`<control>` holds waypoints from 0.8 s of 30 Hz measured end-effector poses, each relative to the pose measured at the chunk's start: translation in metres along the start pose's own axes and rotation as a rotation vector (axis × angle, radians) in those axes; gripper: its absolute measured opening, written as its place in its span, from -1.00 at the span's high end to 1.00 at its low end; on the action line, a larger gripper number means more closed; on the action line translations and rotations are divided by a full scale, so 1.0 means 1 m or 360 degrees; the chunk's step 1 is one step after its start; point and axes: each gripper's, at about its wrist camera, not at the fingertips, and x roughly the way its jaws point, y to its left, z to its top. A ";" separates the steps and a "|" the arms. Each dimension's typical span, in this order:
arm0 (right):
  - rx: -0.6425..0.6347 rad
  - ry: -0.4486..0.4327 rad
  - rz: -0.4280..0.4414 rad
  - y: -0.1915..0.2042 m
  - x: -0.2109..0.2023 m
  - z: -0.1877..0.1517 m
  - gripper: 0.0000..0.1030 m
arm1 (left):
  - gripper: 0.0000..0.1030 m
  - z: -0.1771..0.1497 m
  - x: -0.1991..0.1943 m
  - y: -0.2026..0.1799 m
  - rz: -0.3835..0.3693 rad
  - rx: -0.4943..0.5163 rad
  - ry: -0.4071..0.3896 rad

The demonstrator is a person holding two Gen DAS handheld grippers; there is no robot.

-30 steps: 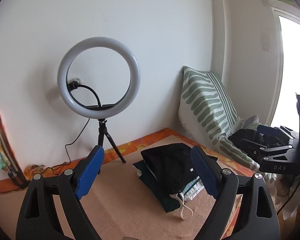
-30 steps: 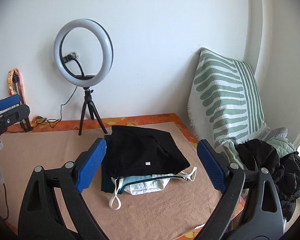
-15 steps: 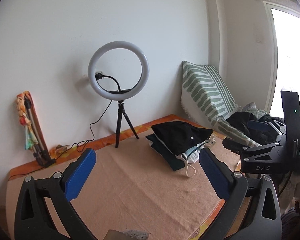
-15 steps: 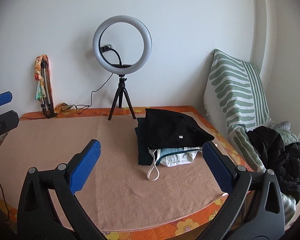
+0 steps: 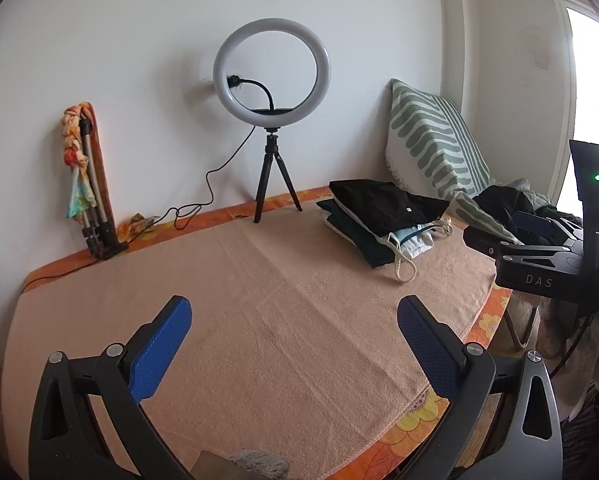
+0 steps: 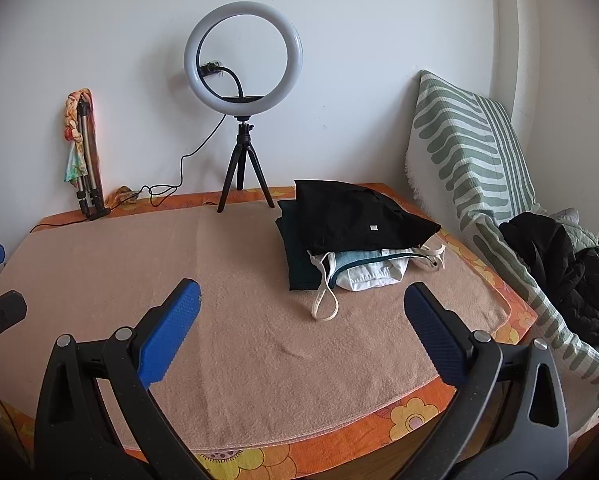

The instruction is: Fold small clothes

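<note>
A stack of folded small clothes [image 6: 351,236], black on top with white and teal pieces under it, lies at the back right of the peach towel [image 6: 239,320]; it also shows in the left wrist view [image 5: 383,216]. A white strap [image 6: 323,304] trails from the stack. My left gripper [image 5: 293,320] is open and empty over the towel's front. My right gripper [image 6: 299,308] is open and empty, in front of the stack. The right gripper also shows at the right edge of the left wrist view [image 5: 539,256].
A ring light on a tripod [image 6: 241,92] stands at the back by the wall, with a cable [image 6: 167,184]. A folded tripod with cloth [image 6: 83,152] leans at the back left. A striped cushion [image 6: 471,152] and a heap of dark clothes [image 6: 567,272] lie to the right.
Both grippers have pulled back from the folded stack toward the front edge of the table. The stack has stayed in place.
</note>
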 end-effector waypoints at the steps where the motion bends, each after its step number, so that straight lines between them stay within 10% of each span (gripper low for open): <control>1: 0.0000 0.0011 -0.0002 0.001 0.003 -0.002 -1.00 | -0.99 -0.002 0.002 0.001 0.0013 0.0008 0.0004; 24: 0.0066 0.0013 -0.0005 0.003 0.014 -0.014 -1.00 | -0.99 -0.022 0.003 0.005 0.0113 0.0060 0.0070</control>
